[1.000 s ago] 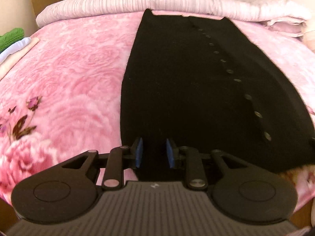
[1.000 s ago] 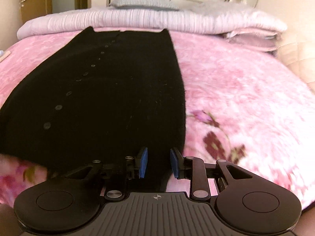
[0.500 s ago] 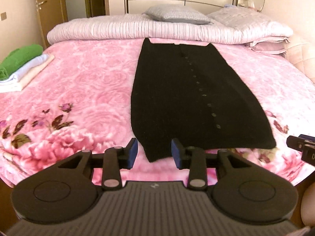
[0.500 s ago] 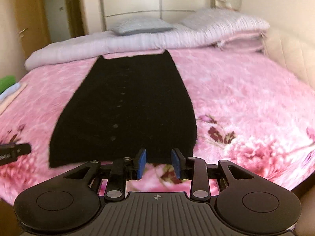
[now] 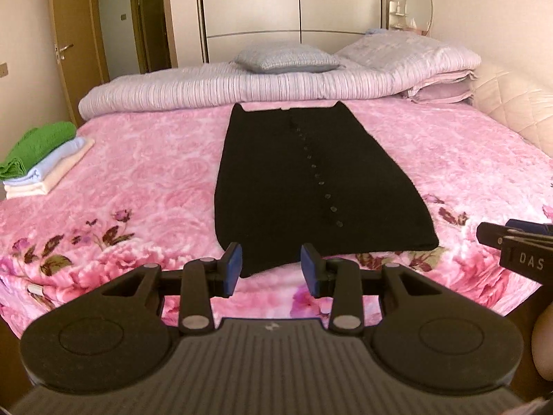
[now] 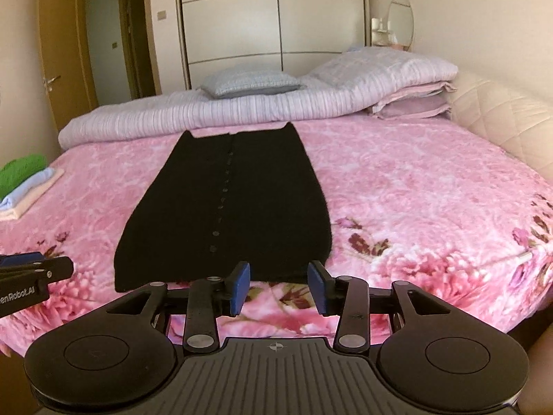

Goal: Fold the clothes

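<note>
Blanket (image 5: pixel 145 173), pink floral, covers bed; black garment (image 5: pixel 304 180) lies flat; both jaws apart, empty

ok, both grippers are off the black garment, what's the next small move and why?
Probably bring both down to the near hem of the black buttoned garment to fold it toward the pillows: it lies flat and long on the pink blanket, and the left gripper and right gripper hang open, empty, just short of that hem.

Garment (image 5: pixel 304 186): flat on the bed (image 5: pixel 145 180), centred.
Folded stack (image 5: pixel 38 159): on the bed's left edge, well apart.
Pillows (image 5: pixel 287 58): behind the garment, on the rolled duvet (image 5: pixel 193 90).
</note>
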Demonstrator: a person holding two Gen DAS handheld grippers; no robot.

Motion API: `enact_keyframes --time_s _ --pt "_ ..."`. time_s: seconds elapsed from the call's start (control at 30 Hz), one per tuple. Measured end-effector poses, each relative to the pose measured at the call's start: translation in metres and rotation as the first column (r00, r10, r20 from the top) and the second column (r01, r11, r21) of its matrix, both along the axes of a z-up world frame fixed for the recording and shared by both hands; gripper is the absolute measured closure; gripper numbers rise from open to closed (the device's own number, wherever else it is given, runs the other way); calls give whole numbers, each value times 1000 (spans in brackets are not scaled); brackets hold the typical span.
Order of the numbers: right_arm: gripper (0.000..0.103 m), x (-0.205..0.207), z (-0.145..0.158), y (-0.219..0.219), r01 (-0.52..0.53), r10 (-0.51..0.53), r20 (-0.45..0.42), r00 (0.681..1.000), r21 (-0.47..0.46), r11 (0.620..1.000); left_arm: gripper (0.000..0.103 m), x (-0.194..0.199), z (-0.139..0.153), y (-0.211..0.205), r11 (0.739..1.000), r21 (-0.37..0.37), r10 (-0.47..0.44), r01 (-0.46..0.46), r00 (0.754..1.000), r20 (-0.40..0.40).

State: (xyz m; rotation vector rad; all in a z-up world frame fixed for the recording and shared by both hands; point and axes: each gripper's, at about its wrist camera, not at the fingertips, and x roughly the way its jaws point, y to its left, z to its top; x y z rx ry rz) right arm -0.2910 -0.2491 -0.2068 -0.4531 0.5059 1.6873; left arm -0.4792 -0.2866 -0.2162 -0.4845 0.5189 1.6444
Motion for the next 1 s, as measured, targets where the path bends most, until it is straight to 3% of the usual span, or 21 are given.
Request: enact_keyframes --time_s 0.57,1.0 --pt "61 -1 25 -21 -14 13 5 1000 64 998 69 -5 16 -18 999 52 7 -8 1000 6" --pt "61 -17 24 11 -41 39 41 998 29 999 68 -21 13 14 1000 15 23 -24 999 41"
